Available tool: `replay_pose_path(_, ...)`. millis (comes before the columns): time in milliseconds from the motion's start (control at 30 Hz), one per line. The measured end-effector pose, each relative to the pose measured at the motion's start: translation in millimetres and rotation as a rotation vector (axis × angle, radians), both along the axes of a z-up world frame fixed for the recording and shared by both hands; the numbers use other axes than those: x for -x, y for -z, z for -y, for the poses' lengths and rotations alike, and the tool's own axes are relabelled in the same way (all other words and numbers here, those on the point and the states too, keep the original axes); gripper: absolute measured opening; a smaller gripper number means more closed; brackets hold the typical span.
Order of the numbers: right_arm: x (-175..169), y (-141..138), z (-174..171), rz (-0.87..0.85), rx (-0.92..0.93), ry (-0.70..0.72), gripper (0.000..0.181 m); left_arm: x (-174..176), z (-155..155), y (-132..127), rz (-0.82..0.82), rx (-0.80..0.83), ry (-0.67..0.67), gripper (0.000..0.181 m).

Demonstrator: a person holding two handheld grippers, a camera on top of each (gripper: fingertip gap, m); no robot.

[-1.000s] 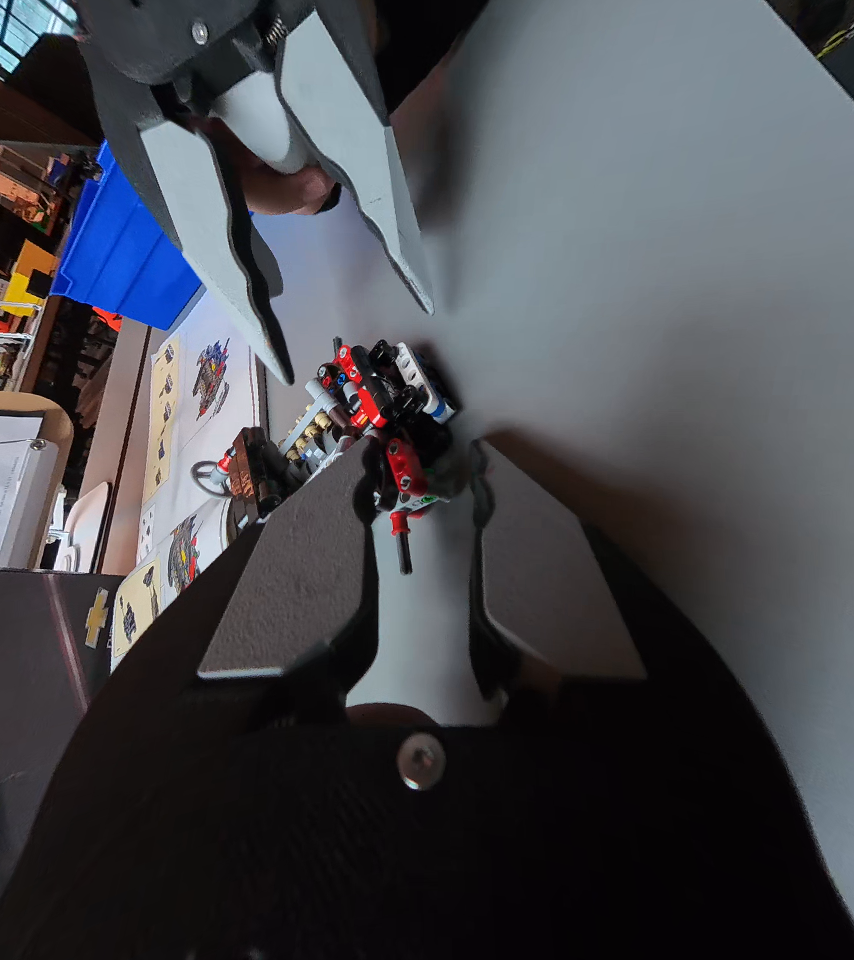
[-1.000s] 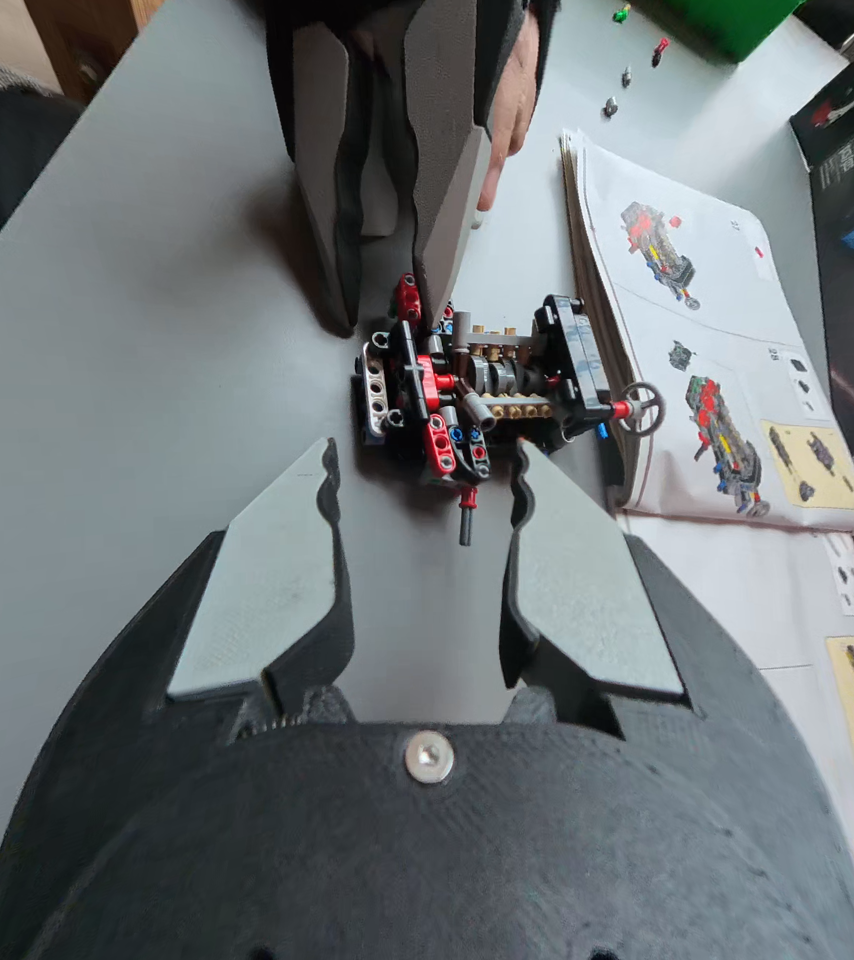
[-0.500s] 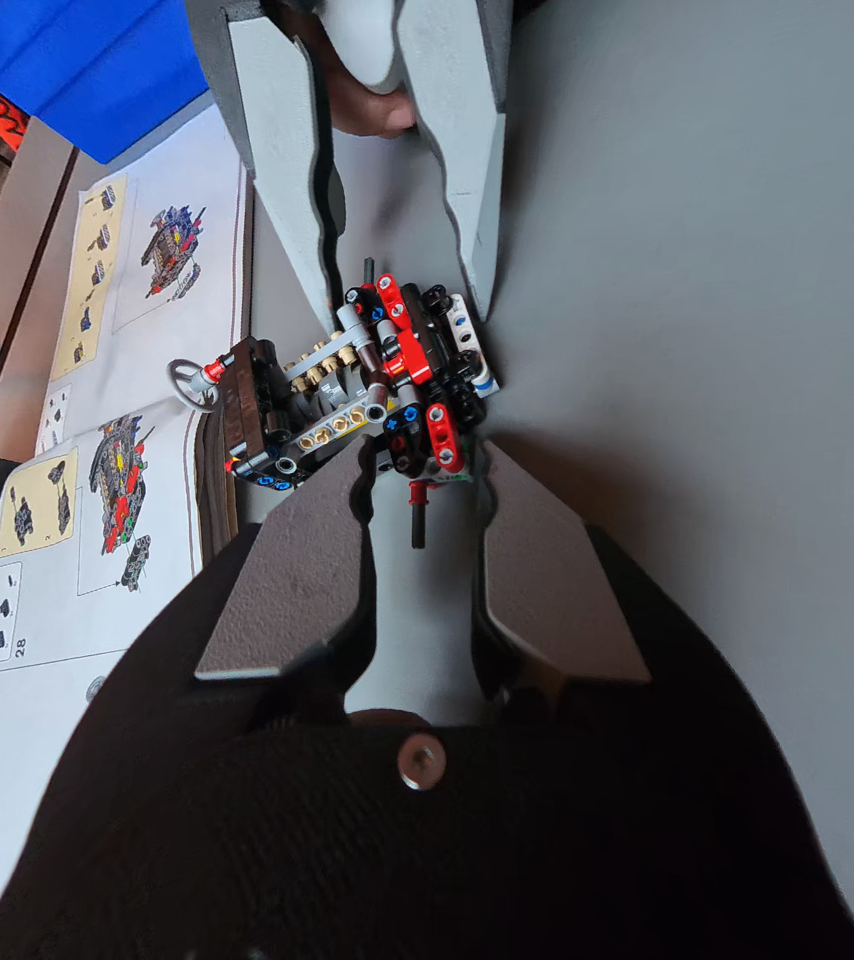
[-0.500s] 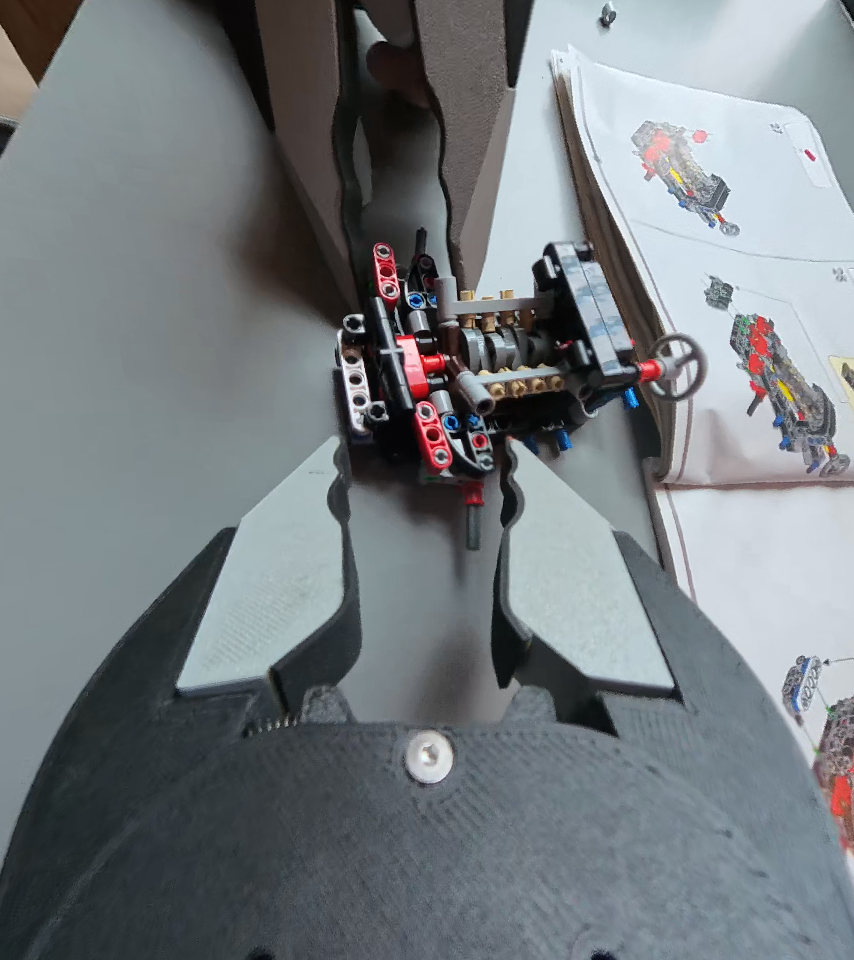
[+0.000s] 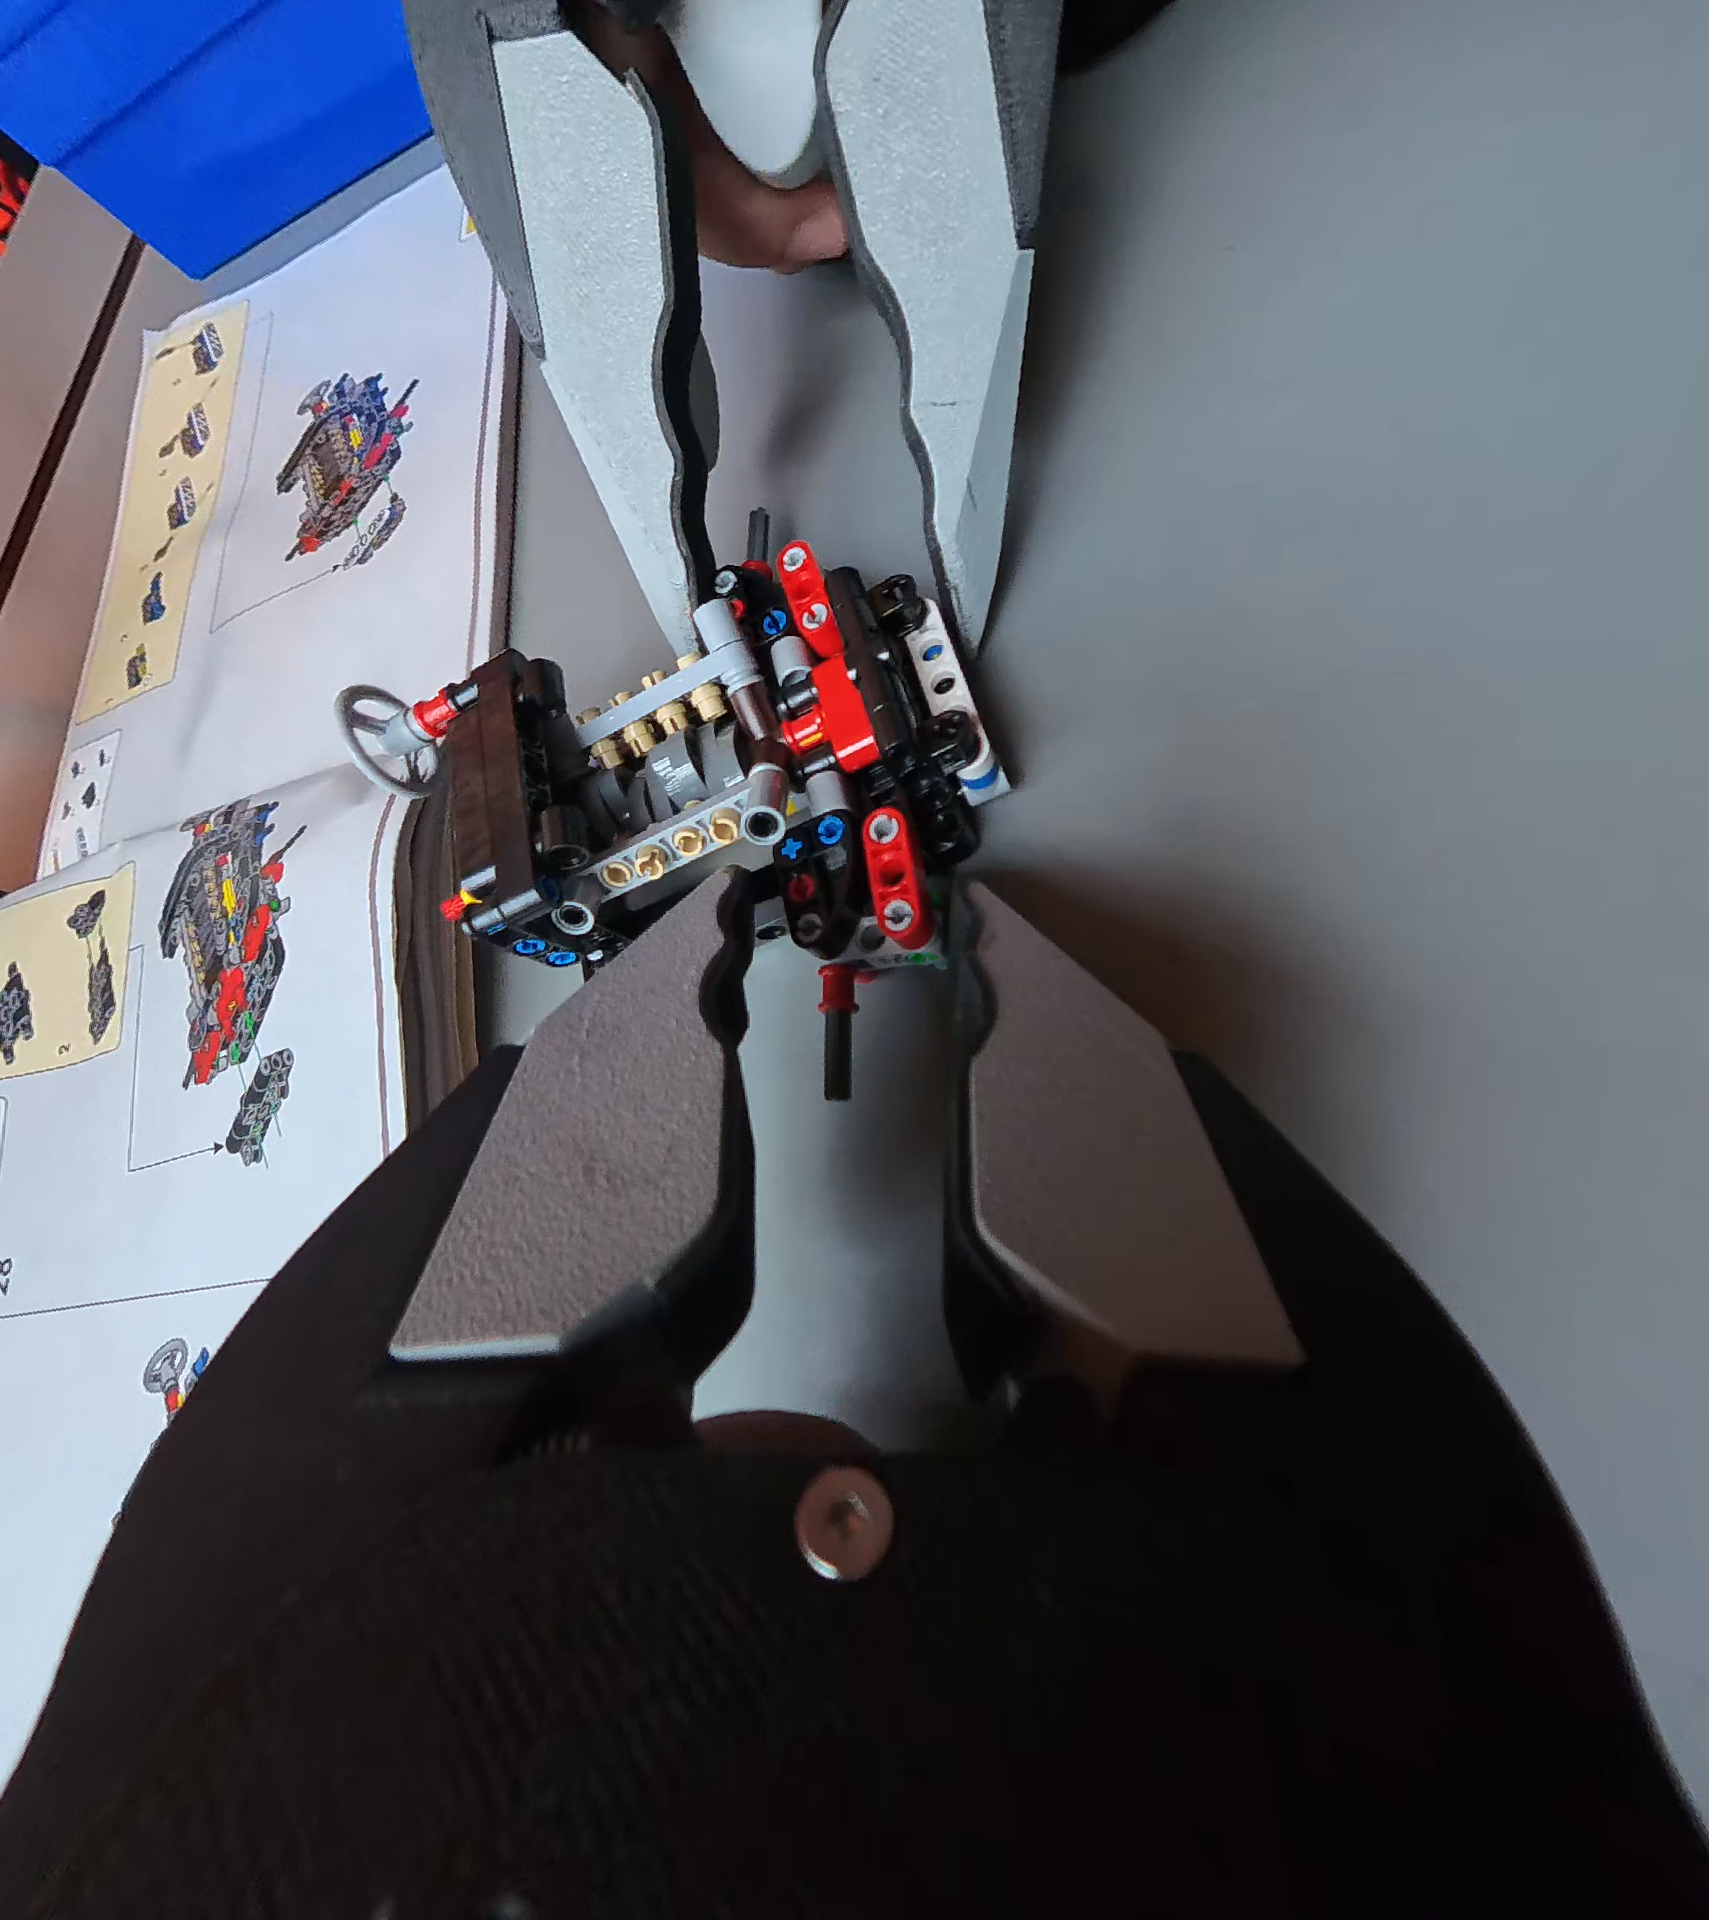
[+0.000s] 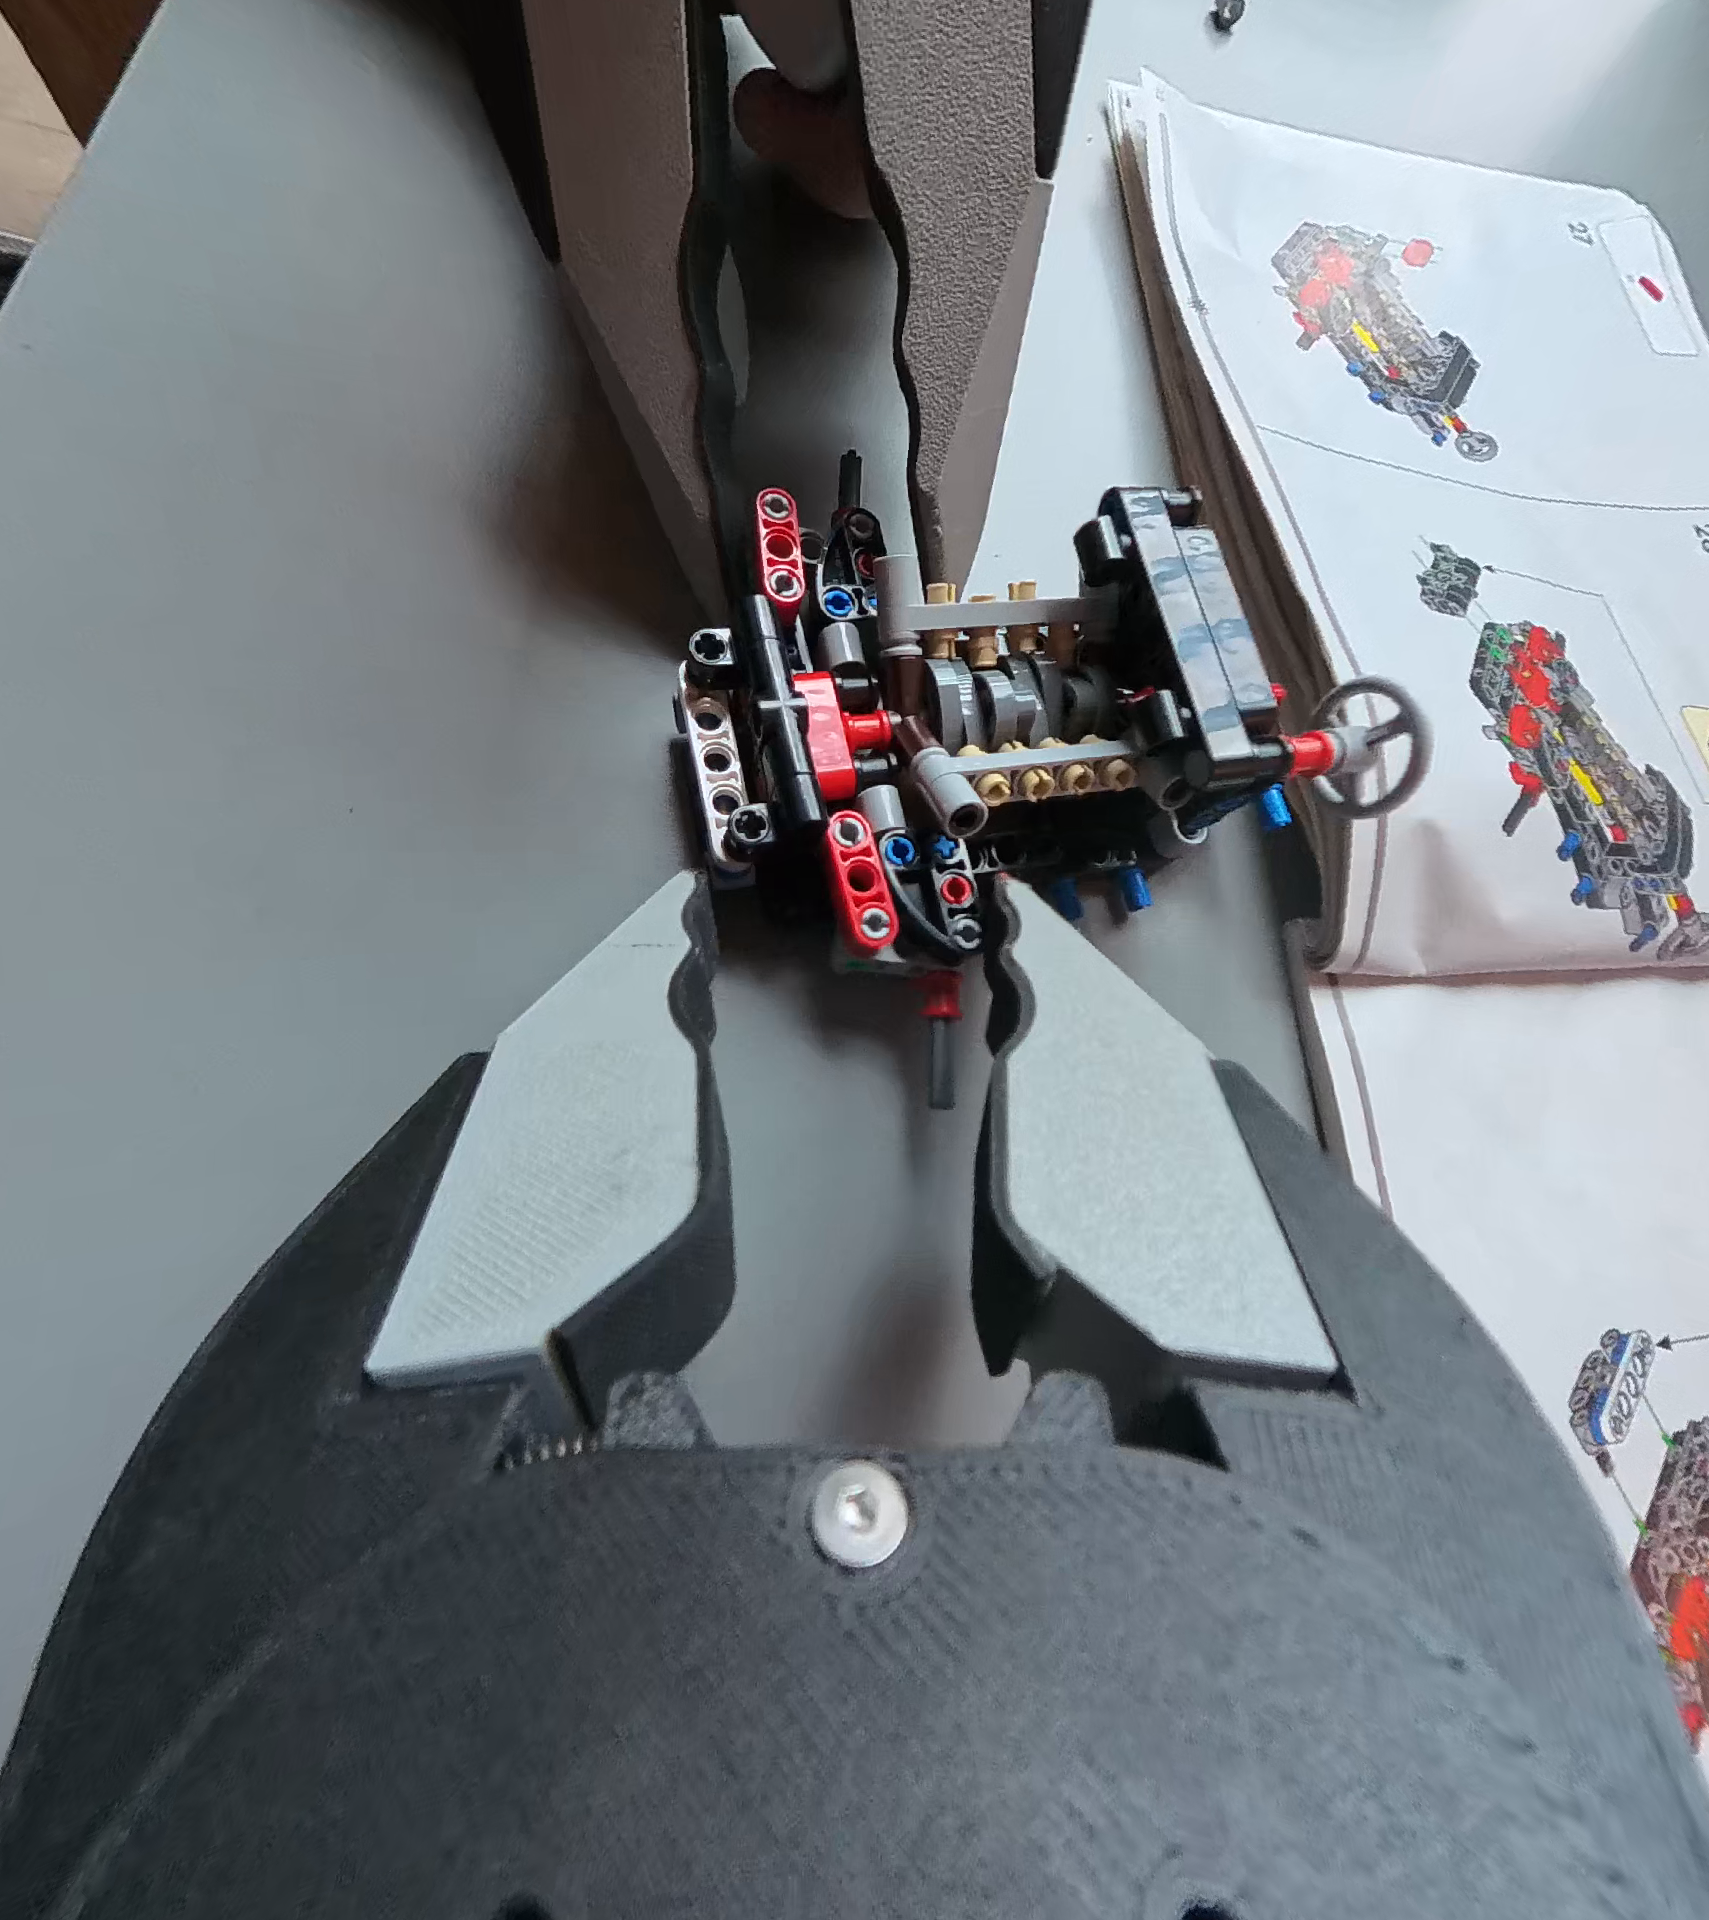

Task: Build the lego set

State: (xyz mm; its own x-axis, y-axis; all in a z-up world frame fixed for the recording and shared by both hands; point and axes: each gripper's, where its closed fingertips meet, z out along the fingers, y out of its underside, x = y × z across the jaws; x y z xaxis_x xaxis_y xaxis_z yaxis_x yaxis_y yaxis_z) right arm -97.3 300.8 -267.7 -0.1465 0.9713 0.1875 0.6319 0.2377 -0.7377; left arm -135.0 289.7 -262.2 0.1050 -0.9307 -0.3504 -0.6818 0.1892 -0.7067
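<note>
While the partly built red, black and grey lego model rests on the grey table, the left gripper and right gripper, jaws part-open, bracket its red end from 12 and 6 o'clock, probably to steady it.

Red, black, grey lego model, grey table, blue bin

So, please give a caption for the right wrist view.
Two open grippers flank a red-and-black brick model beside an open booklet.
</note>
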Motion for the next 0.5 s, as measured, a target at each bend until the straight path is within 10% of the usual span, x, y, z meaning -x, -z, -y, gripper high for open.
replay_pose_path(167,-3.1,-1.4,-18.4,-0.009,0.003,0.194,0.087,0.8,-6.4,0.2,-0.011,-0.044,-0.051,0.035)
replay_pose_path(500,20.7,-5.3,-4.9,-0.011,-0.069,0.262,0.077,-6.5,-2.8,-0.8,0.008,0.022,-0.115,0.034)
